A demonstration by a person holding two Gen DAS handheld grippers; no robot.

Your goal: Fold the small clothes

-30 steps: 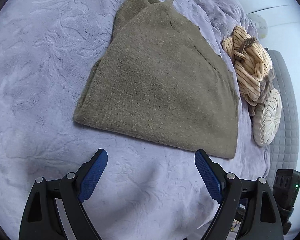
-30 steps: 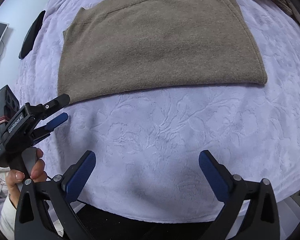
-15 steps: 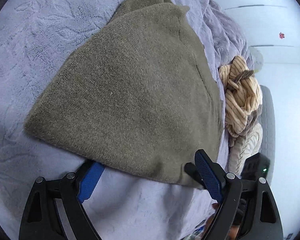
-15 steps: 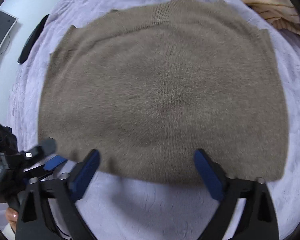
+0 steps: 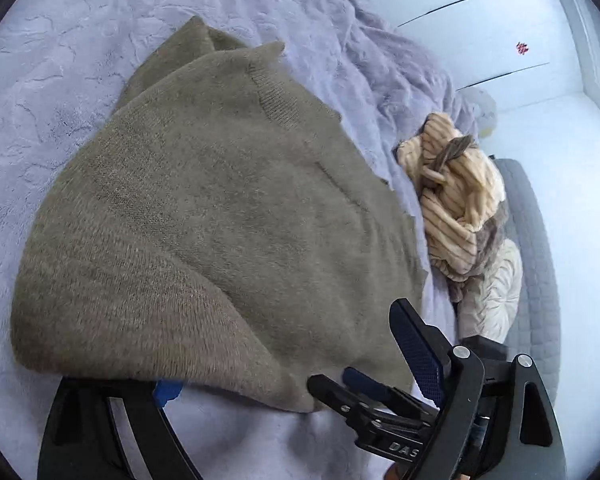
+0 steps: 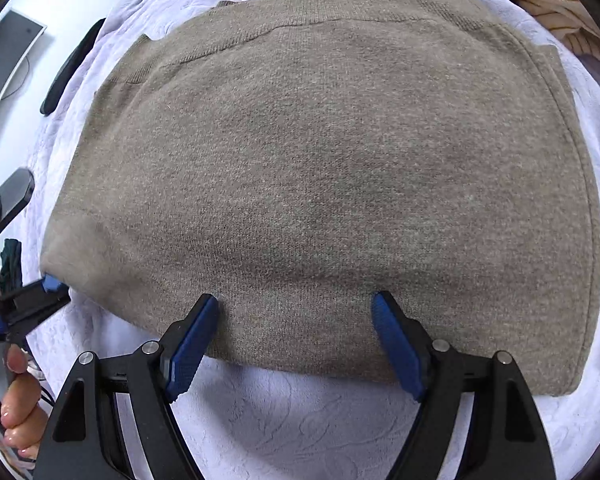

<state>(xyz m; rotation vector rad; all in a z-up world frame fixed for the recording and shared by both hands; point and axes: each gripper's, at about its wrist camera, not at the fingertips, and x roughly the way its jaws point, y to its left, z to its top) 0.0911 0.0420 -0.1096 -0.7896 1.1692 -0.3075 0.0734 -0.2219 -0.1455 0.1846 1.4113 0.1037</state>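
I see the olive knit sweater [image 6: 320, 168] folded flat on the lavender bedspread [image 6: 300, 420], its near hem toward me with bare cover before it. A striped tan garment [image 5: 456, 204] lies heaped just past its far side. My right gripper [image 6: 296, 340] points steeply down, jaws apart astride the hem. My left gripper [image 5: 288, 376] is spread wide at the corner, one finger [image 5: 166, 390] tucked beneath the knit.
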